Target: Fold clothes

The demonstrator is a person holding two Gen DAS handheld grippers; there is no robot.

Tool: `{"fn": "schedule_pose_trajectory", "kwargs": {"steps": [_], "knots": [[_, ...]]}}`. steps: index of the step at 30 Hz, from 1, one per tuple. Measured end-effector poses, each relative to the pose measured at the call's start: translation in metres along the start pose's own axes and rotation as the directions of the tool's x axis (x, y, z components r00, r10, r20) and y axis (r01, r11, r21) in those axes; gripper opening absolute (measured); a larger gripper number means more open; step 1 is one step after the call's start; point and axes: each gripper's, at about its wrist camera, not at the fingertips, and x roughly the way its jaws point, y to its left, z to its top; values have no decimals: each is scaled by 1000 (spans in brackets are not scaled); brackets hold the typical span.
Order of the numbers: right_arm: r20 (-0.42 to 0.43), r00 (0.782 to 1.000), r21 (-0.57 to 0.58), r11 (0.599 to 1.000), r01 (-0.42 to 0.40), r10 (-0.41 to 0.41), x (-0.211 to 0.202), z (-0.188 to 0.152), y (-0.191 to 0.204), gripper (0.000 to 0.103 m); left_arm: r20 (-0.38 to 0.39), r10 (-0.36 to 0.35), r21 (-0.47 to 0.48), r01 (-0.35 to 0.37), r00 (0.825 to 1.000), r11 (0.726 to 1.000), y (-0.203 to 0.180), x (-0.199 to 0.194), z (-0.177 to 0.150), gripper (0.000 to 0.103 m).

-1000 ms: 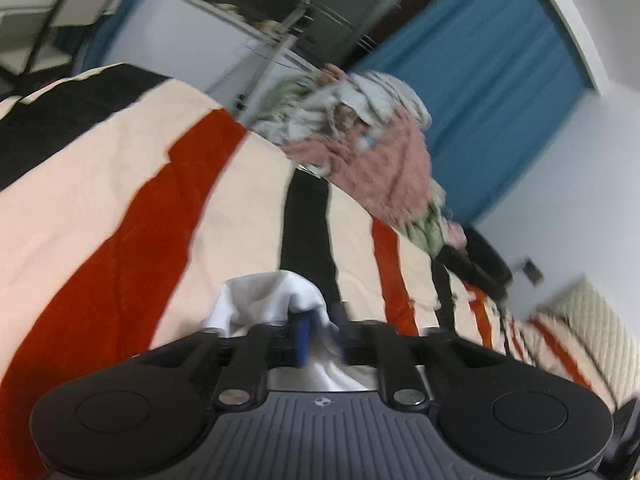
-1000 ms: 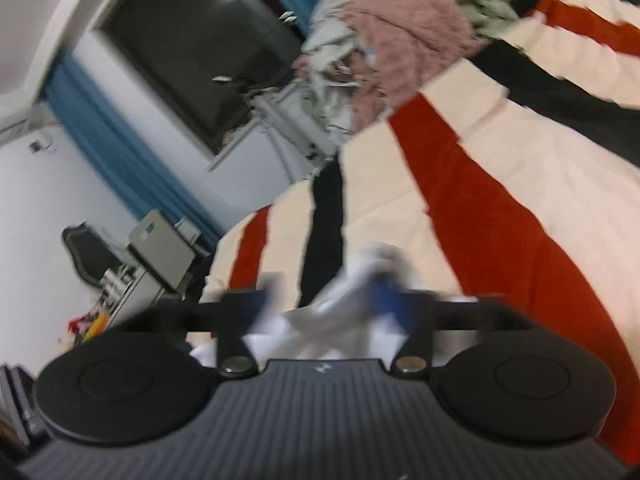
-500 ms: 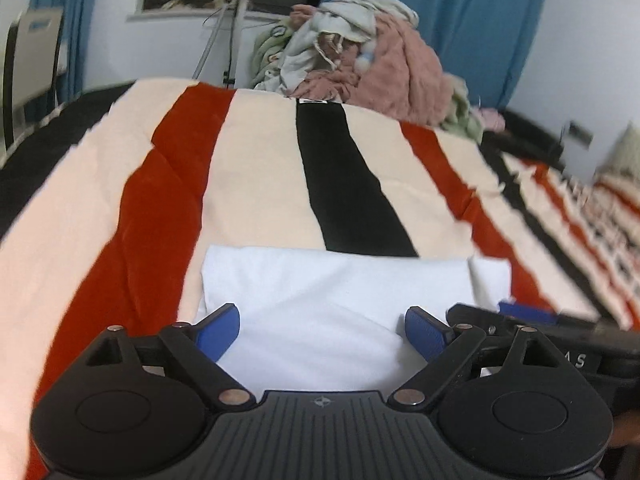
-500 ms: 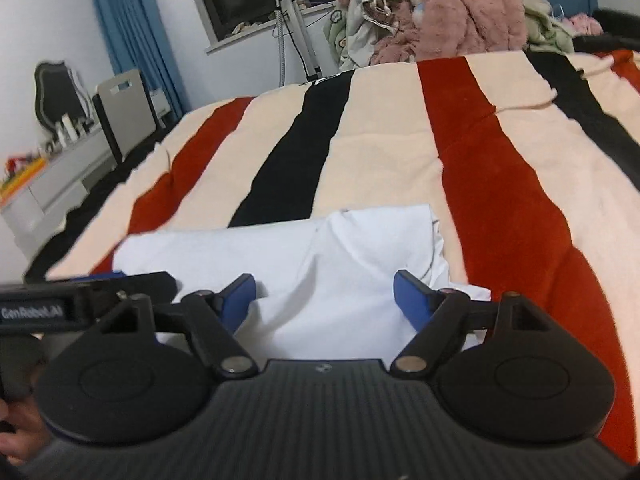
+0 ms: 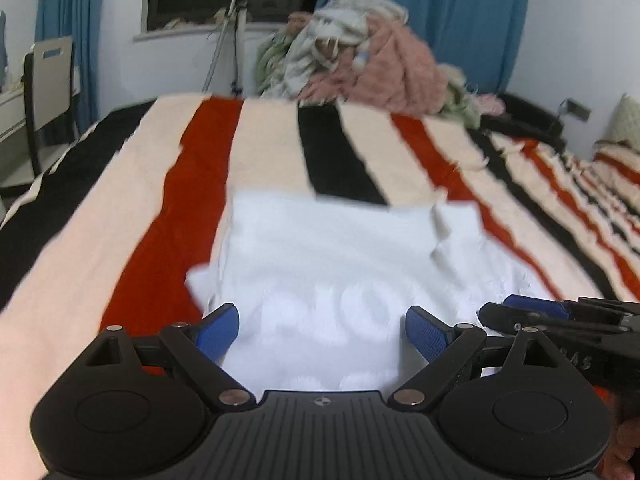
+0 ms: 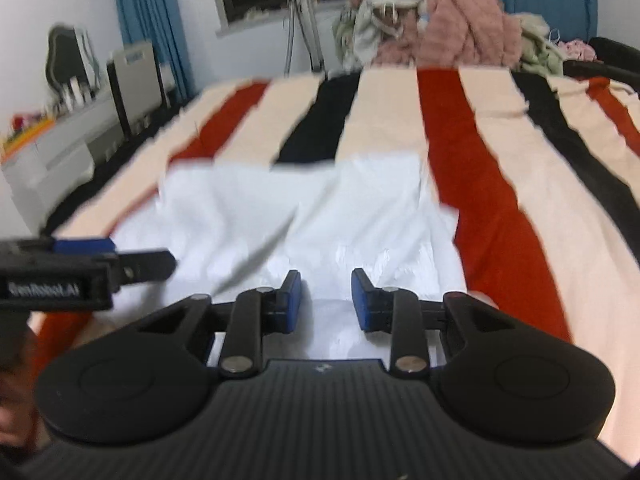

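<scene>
Blur hides garment detail: white shirt [image 5: 340,264] lies on striped bed [image 5: 120,220]. Left claw [image 5: 322,326] wide open, empty; right claw [image 6: 326,300] half open, empty. Faint lettering only in left view.

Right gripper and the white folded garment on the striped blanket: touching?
Cannot tell. In the right wrist view the right gripper is open with nothing between its blue pads, and the white folded garment lies beneath; no plain contact or gap shows.

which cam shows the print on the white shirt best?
Left wrist. The raised lettering on the white shirt sits between the open left tongs, blurred but visible. Right wrist shows the shirt as plain wrinkled cloth ahead of the right tongs; no print discernible.
</scene>
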Motion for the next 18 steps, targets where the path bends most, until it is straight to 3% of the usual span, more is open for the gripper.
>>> {"fn": "schedule_pose_trajectory", "kwargs": {"steps": [4,9,14,18], "knots": [[5,999,-42,999,32,-32,4,-8,8,30,24,6,14,-7,1000,1000,-5,-21,-9,92],[15,1000,3,1000,17,-17,-1,-11,2,30,75,-100,-128,109,992,986,10,-64,-20,96],[21,999,-4,999,34,-34,-1,-12,6,30,22,-242,-351,234,970,907,37,-54,-32,96],[26,999,-9,999,45,-44,0,-12,8,30,-63,-216,-472,162,974,867,47,-10,-32,95]]}}
